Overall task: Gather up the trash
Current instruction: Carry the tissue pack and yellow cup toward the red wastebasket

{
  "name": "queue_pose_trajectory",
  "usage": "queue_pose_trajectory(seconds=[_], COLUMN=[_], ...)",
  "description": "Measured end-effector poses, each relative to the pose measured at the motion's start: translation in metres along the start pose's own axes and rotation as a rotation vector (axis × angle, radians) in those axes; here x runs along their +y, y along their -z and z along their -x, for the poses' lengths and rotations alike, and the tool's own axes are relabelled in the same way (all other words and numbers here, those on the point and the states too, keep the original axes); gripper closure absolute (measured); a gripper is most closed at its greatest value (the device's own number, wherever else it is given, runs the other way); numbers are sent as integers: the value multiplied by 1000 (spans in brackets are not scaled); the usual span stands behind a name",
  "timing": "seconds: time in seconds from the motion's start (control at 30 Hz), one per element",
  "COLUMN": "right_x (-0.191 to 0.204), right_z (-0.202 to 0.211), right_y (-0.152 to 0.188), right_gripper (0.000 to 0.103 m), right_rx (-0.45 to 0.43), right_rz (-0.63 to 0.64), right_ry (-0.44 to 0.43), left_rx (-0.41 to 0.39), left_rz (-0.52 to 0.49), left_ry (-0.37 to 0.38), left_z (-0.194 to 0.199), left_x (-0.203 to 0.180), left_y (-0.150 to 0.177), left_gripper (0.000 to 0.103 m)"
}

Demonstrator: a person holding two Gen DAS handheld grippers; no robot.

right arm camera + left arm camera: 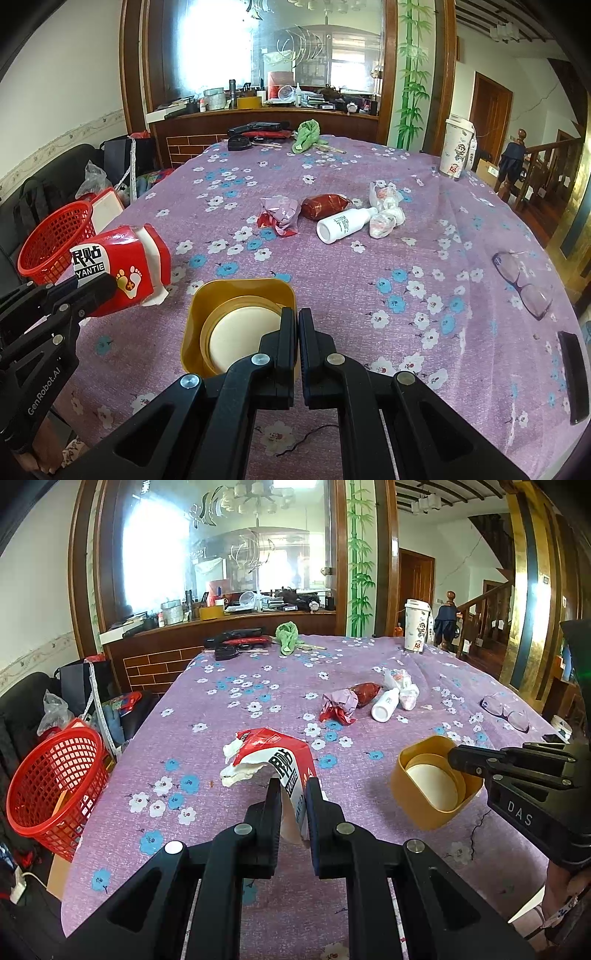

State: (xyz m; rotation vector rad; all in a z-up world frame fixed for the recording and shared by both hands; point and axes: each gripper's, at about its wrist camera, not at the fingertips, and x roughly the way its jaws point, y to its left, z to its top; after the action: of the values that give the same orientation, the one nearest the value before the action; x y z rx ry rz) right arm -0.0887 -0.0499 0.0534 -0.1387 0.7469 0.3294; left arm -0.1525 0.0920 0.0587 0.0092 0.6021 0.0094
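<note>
The jaws of the left gripper (293,794) pinch a torn red carton (273,757); those of the right gripper (297,325) clamp a yellow tub's (240,317) wall. Both pieces hang above the worktop's (369,280) near edge. The red basket (51,782) (off the left edge) awaits them; wrappers (341,707) and a white bottle (386,705) remain mid-worktop.

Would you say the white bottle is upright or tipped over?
Tipped over: the white bottle lies on its side on the tablecloth, beside the crumpled wrappers.

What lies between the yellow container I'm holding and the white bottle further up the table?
Only bare flowered tablecloth between yellow container and white bottle, clearest in the right wrist view.
</note>
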Motion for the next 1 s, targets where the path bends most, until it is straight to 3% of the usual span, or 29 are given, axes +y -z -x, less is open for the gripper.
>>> queue_pose_trajectory(seconds=[0.8, 1.0], right_x=[7, 11], right_z=[-4, -4], right_y=[-1, -7], right_gripper=[100, 100], right_rx=[6, 11], right_rz=[24, 18], right_ry=[-1, -45], left_rx=[0, -7], left_rz=[7, 24], left_ry=[-8, -25], left_z=[-1, 2], left_x=[6, 17], left_y=[1, -2], left_gripper=[90, 90])
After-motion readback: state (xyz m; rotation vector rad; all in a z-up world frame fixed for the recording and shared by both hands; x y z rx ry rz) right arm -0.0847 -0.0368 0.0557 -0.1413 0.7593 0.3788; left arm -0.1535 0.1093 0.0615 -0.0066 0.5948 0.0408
